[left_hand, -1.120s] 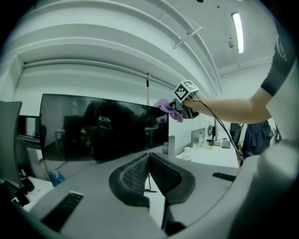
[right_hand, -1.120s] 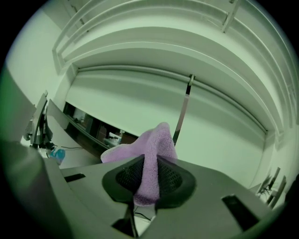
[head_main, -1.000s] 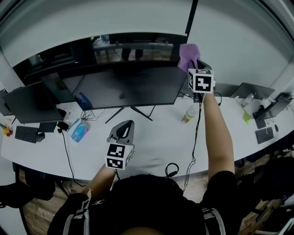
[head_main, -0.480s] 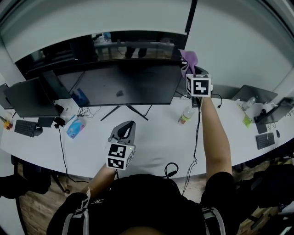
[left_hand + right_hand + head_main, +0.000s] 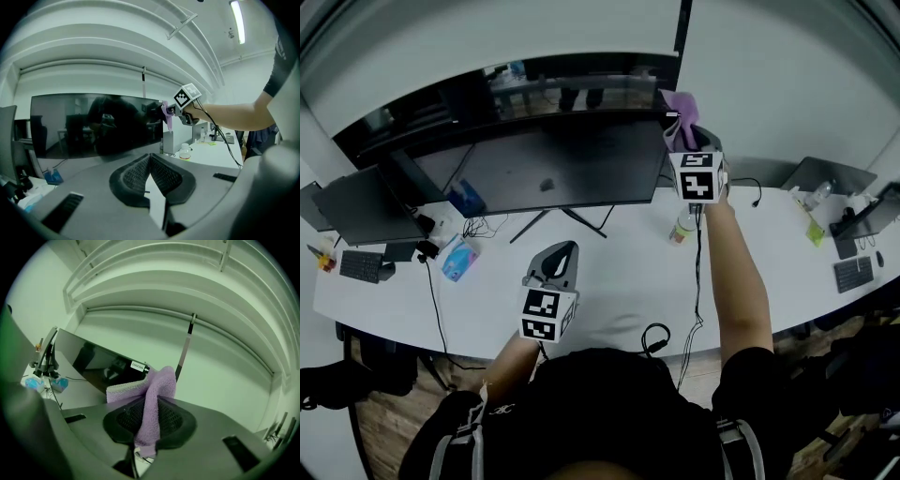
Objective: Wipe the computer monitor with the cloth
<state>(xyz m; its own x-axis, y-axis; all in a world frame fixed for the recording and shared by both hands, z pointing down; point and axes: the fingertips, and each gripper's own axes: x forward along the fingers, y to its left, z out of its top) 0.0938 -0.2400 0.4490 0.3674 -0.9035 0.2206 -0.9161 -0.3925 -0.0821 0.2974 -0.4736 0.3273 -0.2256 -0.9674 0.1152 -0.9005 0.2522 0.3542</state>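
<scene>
A wide dark monitor (image 5: 553, 164) stands on the white desk (image 5: 609, 281). My right gripper (image 5: 682, 128) is raised at the monitor's upper right corner, shut on a purple cloth (image 5: 679, 105) that touches the screen edge. The right gripper view has the cloth (image 5: 157, 399) pinched between the pads and draped forward, with the monitor (image 5: 93, 362) behind it. My left gripper (image 5: 562, 253) hovers low over the desk in front of the monitor stand, shut with nothing in it. From the left gripper view, the monitor (image 5: 93, 124) fills the middle and the cloth (image 5: 167, 115) hangs at its right edge.
A smaller monitor (image 5: 361, 211) and keyboard (image 5: 361, 267) sit at the desk's left end, with a blue packet (image 5: 459, 258) nearby. A small bottle (image 5: 682, 228) stands below the right gripper. Cables (image 5: 654, 339) trail off the front edge. A laptop (image 5: 830, 173) is at the right.
The right gripper with the cloth has slid a little down along the monitor's right edge near the top corner. The left gripper has stayed where it was.
</scene>
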